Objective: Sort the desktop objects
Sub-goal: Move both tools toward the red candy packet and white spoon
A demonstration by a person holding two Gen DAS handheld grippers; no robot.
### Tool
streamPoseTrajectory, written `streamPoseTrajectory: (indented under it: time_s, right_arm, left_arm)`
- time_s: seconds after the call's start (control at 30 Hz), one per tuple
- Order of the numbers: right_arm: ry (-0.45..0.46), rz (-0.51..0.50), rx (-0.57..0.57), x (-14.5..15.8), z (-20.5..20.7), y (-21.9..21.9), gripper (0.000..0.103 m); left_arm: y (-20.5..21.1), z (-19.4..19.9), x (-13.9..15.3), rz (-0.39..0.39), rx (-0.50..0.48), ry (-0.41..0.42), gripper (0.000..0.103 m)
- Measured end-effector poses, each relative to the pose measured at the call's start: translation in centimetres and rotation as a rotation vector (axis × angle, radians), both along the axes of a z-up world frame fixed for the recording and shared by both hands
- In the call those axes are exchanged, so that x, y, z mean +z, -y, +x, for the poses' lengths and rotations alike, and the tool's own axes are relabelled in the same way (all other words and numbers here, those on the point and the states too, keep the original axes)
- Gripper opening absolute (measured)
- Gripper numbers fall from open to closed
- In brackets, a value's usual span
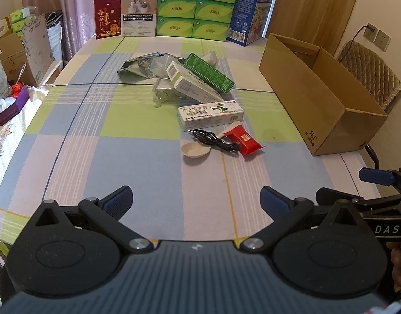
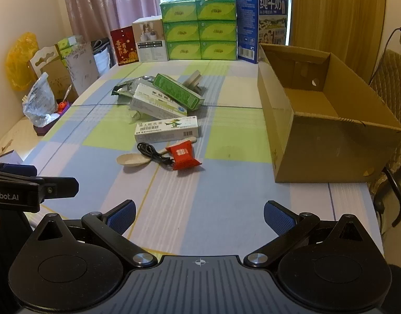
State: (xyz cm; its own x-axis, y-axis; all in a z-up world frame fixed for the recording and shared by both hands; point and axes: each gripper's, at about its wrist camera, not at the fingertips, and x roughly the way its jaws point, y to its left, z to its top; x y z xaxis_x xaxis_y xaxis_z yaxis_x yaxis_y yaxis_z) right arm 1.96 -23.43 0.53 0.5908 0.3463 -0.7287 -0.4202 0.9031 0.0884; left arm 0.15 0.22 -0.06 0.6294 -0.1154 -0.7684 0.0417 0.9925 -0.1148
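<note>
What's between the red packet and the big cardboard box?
Nothing: only bare checked tablecloth separates the red packet from the cardboard box, clearest in the right wrist view.

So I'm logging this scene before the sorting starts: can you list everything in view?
cardboard box: 1, brown, open, table's right side
ointment carton: 1, white, mid-table
red packet: 1, beside the spoon's handle
spoon: 1, cream, nearest the cameras
black cable: 1, lying across the spoon
white medicine box: 1, in the pile
green box: 1, atop that pile
silver foil bag: 1, behind the pile
tissue packs: 6, green, stacked at far edge
milk carton box: 1, blue, far right
left gripper: jaws open, empty
right gripper: jaws open, empty
</note>
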Motion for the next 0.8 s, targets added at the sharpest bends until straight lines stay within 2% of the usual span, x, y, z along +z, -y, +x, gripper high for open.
streamPoseTrajectory:
  time_s: [0.33,0.6,0.7,0.8]
  right_arm:
    - [-0.017,-0.007,-0.004,-0.6,0.4,0.1,0.101]
    - [-0.027,-0.008,-0.004,-1.4,1.0,0.0,0.101]
    - [-0.024,-0.007,0.013,-1.7,1.3,-0.1,0.101]
    - [-0.013,-0.018,0.041,-2.0,1.6,-0.4,0.101]
  left_arm:
    - [0.0,0.4,-0.5,-0.013,-0.012,-0.018,0.102]
    - [0.1,1.1,-0.7,0.003,-0.068,0.009,0.101]
    - [-0.3,1.6,-0.8,-0.024,-0.080,0.013,0.102]
    - [-0.3,2.2,-1.0,0.002,-0.101,0.021,0.102]
